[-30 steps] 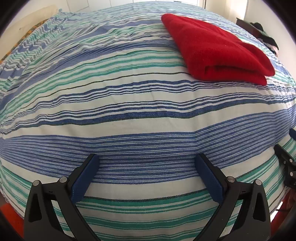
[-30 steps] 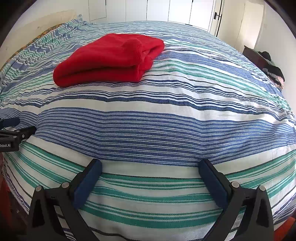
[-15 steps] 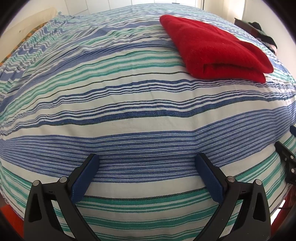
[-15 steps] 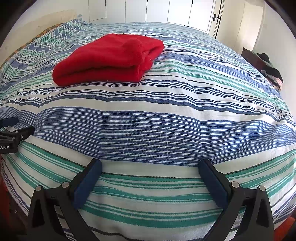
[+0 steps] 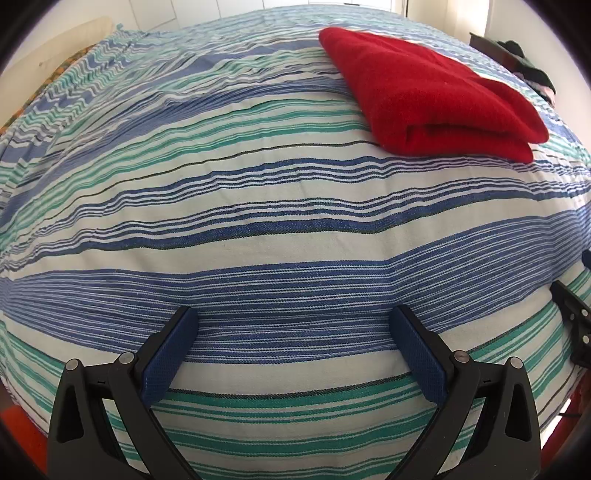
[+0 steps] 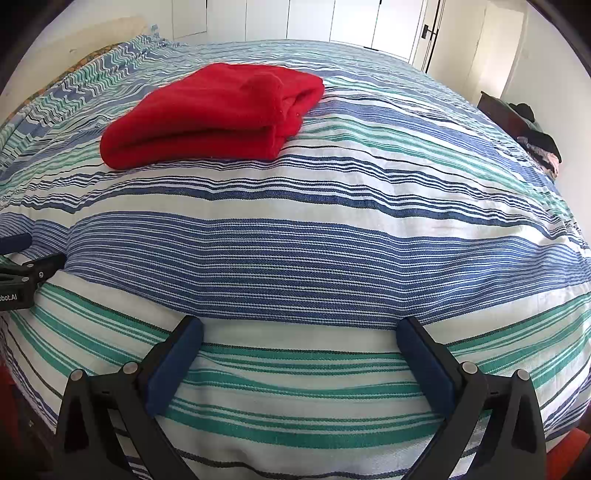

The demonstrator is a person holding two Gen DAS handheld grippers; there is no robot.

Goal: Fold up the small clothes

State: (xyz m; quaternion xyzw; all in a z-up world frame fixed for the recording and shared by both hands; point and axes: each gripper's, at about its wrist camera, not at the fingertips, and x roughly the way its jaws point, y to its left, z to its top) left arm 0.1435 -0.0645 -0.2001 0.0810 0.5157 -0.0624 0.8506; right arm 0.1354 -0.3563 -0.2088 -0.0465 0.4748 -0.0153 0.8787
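A red fleece garment [image 5: 432, 92] lies folded in a thick bundle on the striped bed cover, at the upper right in the left wrist view and at the upper left in the right wrist view [image 6: 218, 114]. My left gripper [image 5: 295, 325] is open and empty, low over the near part of the bed, well short of the garment. My right gripper [image 6: 299, 332] is also open and empty, near the bed's front edge. Each gripper shows at the edge of the other's view: the right one [image 5: 572, 321] and the left one [image 6: 22, 273].
The bed cover [image 5: 258, 206] has blue, green and white stripes and fills both views. A pillow [image 6: 122, 27] lies at the far left head end. A dark stand with piled clothes [image 6: 535, 140] is at the right. White closet doors [image 6: 332, 18] are behind.
Both grippers have drifted slightly; the garment sits a touch lower in the left wrist view. Both grippers stay open and empty.
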